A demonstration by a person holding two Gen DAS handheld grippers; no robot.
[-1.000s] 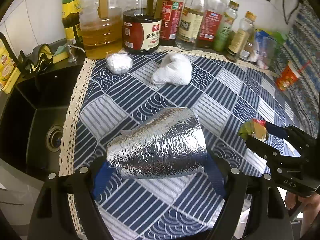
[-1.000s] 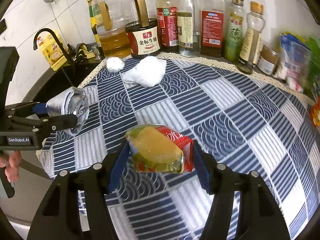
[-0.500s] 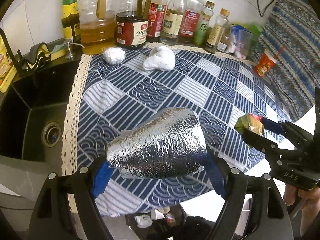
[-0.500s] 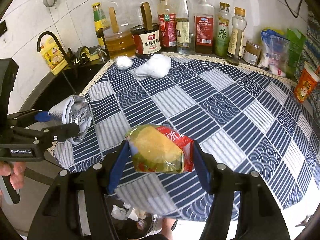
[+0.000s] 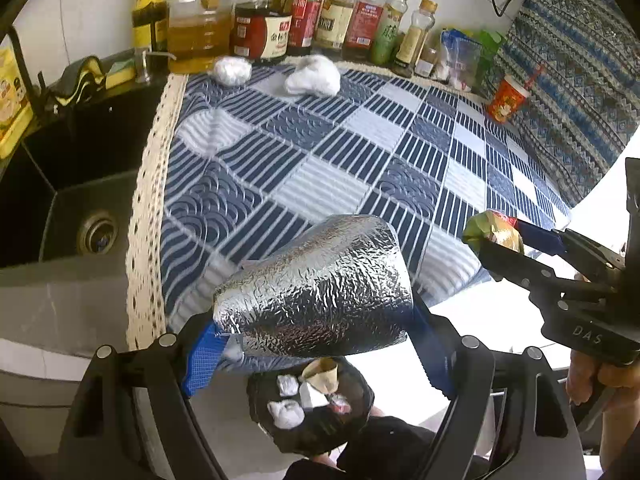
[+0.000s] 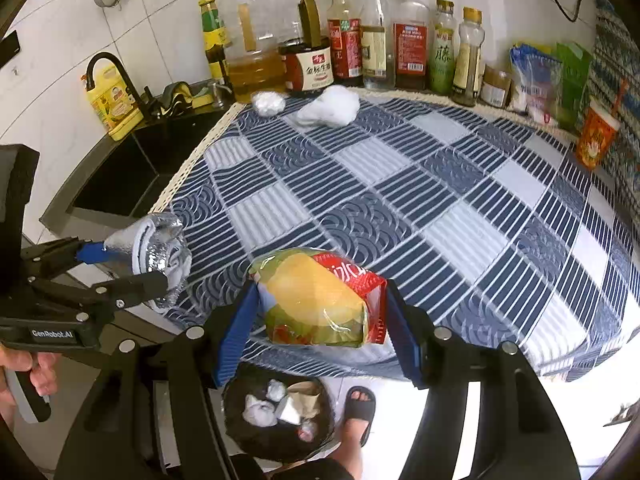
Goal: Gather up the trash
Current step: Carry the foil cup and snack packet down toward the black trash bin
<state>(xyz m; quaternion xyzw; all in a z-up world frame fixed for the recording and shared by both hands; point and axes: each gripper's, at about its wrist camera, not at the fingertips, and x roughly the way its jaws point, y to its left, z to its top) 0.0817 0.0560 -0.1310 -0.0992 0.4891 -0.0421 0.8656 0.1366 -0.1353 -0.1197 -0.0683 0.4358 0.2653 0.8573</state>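
Left gripper [image 5: 316, 340] has a crumpled foil wrapper [image 5: 320, 288] pinched between its fingers, hanging right above the black trash bin [image 5: 312, 412].

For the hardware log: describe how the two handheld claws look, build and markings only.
Both are matte black, angular frames with silver screws and blue ribbed pads on the fingers. The left claw carries a white "GenRobot.AI" label on its body; the right claw has "DAS" embossed on its side. Bare hands grip the handles; no sleeves or cables visible.

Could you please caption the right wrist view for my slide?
Right gripper holds a snack bag above the bin; left gripper holds foil.
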